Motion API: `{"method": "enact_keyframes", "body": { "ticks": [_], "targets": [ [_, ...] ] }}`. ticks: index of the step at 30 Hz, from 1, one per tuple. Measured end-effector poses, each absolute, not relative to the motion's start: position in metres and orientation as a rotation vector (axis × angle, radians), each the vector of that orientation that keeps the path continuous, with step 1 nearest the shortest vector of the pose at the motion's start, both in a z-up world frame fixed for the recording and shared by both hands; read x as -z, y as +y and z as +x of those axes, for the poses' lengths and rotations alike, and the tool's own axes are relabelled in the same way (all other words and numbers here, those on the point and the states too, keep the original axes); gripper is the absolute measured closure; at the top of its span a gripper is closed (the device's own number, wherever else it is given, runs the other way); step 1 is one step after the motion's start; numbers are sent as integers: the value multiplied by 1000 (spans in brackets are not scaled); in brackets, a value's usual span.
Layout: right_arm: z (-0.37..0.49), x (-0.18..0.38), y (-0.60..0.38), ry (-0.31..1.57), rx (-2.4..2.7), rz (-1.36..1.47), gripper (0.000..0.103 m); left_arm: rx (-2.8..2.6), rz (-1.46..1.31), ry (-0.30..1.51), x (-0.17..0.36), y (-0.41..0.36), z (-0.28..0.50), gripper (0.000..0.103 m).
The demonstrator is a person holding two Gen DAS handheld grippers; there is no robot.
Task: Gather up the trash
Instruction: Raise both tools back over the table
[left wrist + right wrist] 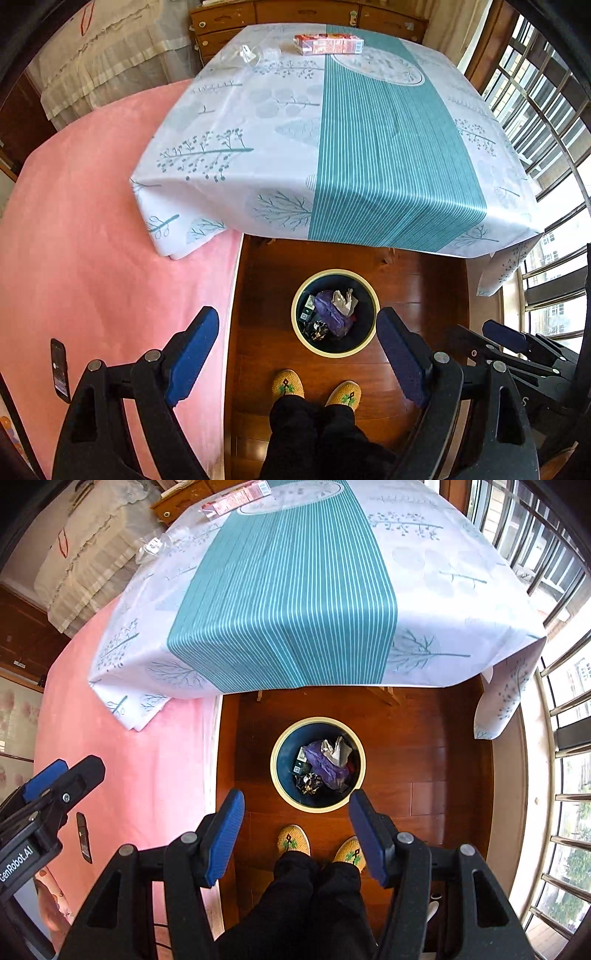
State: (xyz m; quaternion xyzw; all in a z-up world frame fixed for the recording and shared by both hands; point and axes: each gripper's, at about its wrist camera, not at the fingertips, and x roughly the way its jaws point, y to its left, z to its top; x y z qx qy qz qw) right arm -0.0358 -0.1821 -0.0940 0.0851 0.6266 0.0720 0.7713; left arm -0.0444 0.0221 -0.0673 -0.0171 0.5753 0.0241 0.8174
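A round dark bin (369, 295) (284, 790) with a cream rim stands on the wooden floor below both grippers; it holds purple plastic, crumpled paper (344, 301) (334, 751) and other scraps. My left gripper (297, 332) points down at it, open, nothing between its blue pads. My right gripper (297, 812) also hangs open and empty above the bin. On the table's far end lie a red carton (327, 44) (236, 496) and a clear plastic wrapper (249, 55) (153, 546).
A table with a white and teal cloth (369, 147) (280, 602) fills the upper view. A pink bed (92, 240) with a phone (60, 369) lies left. The person's slippered feet (314, 391) stand near the bin. Barred windows (546, 129) are right.
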Motion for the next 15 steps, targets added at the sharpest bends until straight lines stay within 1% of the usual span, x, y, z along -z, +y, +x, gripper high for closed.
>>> {"method": "enact_keyframes", "body": {
  "ticks": [7, 15],
  "targets": [
    [-28, 50, -191, 1255, -191, 169, 44, -95, -9, 1127, 14, 19, -49, 17],
    [6, 2, -186, 1127, -243, 73, 44, -123, -32, 1026, -26, 20, -34, 17]
  ]
}}
